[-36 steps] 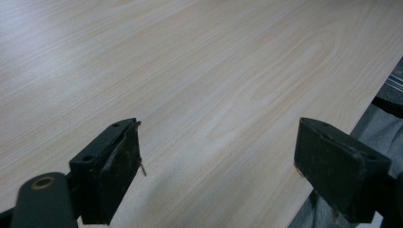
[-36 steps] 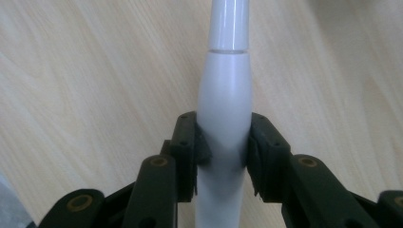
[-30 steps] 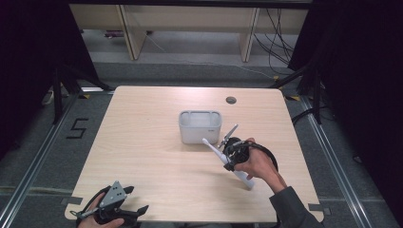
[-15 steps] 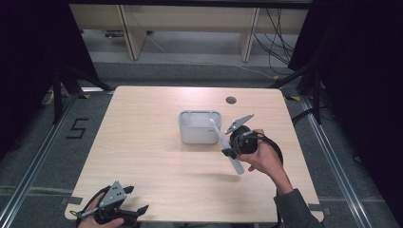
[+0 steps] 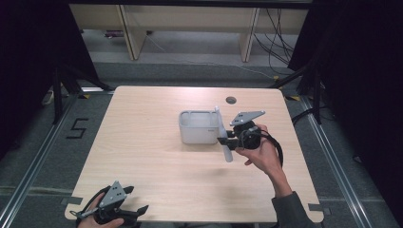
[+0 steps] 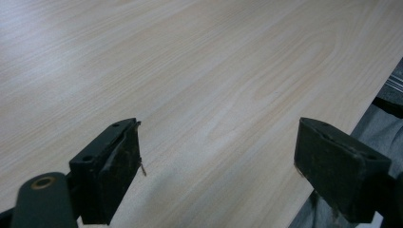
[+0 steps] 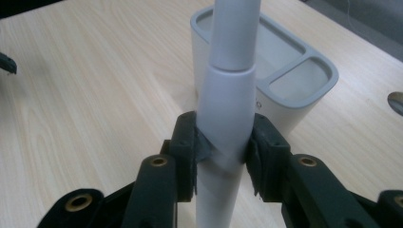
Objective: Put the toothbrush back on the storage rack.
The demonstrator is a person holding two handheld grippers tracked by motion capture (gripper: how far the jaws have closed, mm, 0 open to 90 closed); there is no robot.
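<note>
The right tongs point(image 7: 222, 152) are clamped on a white tube-like tool point(image 5: 223, 135) at its thicker body, likely to steer its slim end into the grey holder point(image 5: 198, 127). It hangs just right of the holder, long axis near upright. The left tongs point(image 6: 218, 175) rest apart, well away at the bench's point(image 5: 142, 142) near corner.
</note>
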